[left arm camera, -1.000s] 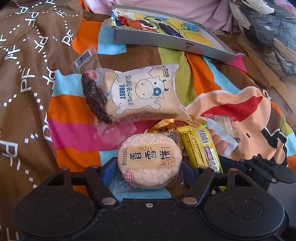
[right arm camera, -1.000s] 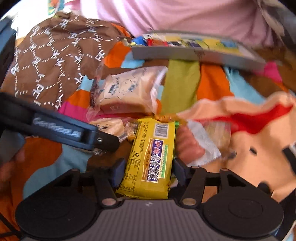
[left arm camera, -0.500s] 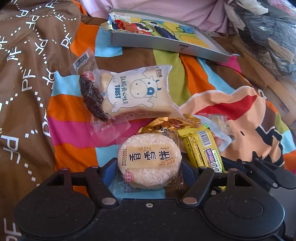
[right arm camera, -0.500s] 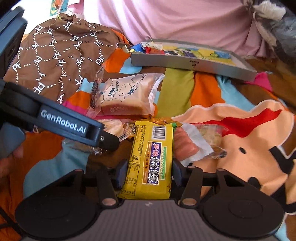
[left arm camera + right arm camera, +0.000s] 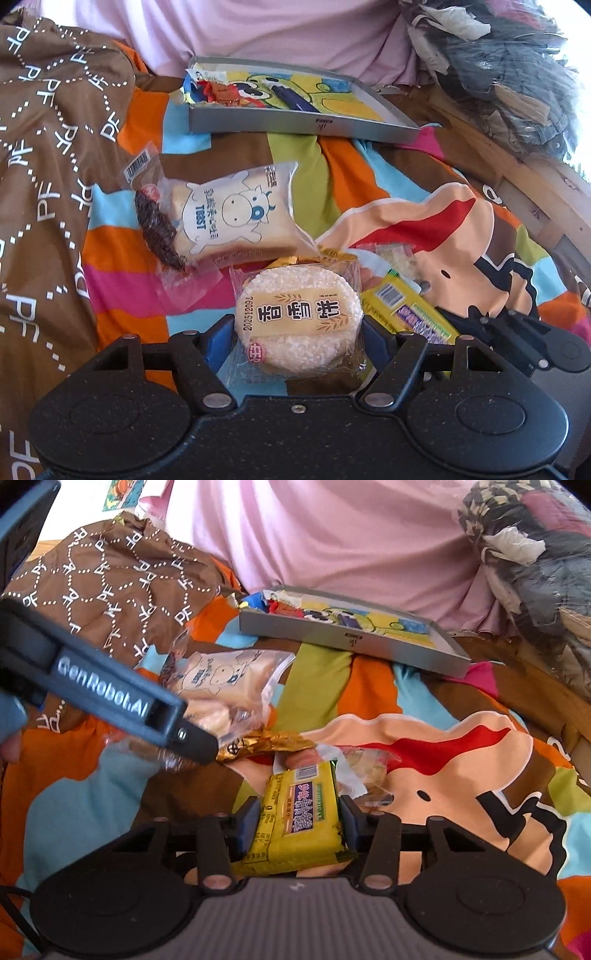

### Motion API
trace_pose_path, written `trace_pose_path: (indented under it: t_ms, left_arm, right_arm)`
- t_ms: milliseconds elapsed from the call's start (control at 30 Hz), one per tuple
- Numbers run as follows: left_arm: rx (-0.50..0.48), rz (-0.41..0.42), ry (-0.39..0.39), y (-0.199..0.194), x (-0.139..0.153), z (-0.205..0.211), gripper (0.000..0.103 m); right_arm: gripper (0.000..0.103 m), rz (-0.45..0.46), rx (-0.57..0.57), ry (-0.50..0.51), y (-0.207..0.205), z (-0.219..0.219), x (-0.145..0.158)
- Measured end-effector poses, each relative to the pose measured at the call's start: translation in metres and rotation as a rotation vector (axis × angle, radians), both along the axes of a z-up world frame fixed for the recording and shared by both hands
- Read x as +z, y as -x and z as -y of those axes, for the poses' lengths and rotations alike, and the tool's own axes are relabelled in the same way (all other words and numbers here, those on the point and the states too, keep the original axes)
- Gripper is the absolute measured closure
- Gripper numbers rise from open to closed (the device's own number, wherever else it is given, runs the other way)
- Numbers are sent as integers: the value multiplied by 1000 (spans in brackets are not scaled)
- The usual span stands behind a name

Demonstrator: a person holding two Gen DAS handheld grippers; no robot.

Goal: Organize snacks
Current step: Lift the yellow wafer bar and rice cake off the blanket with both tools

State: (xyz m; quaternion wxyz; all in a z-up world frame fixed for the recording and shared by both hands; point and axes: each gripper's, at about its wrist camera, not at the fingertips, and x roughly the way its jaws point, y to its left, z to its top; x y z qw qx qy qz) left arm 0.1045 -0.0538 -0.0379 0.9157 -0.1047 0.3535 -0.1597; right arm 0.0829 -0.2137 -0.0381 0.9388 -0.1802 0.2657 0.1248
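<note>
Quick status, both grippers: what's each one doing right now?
Left gripper: shut on the round rice cake, jaws pressed against both its sides.
Right gripper: shut on the yellow biscuit pack, jaws against both its long edges.

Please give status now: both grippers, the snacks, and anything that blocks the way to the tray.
Left hand-held gripper shut on round rice cracker. Right hand-held gripper shut on yellow biscuit pack. Grey tray ahead; toast packet lies between.

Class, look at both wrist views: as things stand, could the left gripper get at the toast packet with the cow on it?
Probably not yet: the left gripper is shut on the round rice cake. The toast packet lies uncovered just ahead on the blanket, so once freed, the way looks open.
</note>
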Motion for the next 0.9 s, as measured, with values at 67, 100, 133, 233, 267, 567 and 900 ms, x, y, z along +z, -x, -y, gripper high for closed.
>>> trace_pose_path:
  t_ms: [67, 100, 133, 233, 267, 567, 900]
  left_arm:
    - [6, 2, 2, 0, 1, -1, 30]
    - [8, 2, 2, 0, 1, -2, 30]
    - [9, 2, 2, 0, 1, -2, 30]
    - [11, 9, 5, 0, 3, -2, 30]
    - [12, 12, 5, 1, 3, -2, 30]
    - [19, 12, 15, 2, 4, -4, 30]
    - [22, -7, 18, -2, 0, -5, 30]
  right_arm:
    - [53, -16, 2, -4, -1, 0, -3]
    - [53, -24, -1, -7, -1, 0, -3]
    - [53, -22, -1, -5, 0, -1, -3]
    - [54, 11, 15, 56, 3, -5, -4]
    - [54, 24, 22, 78, 4, -7, -4]
    - [53, 55, 59, 213, 1, -14, -13]
    - [51, -38, 77, 196, -24, -13, -22]
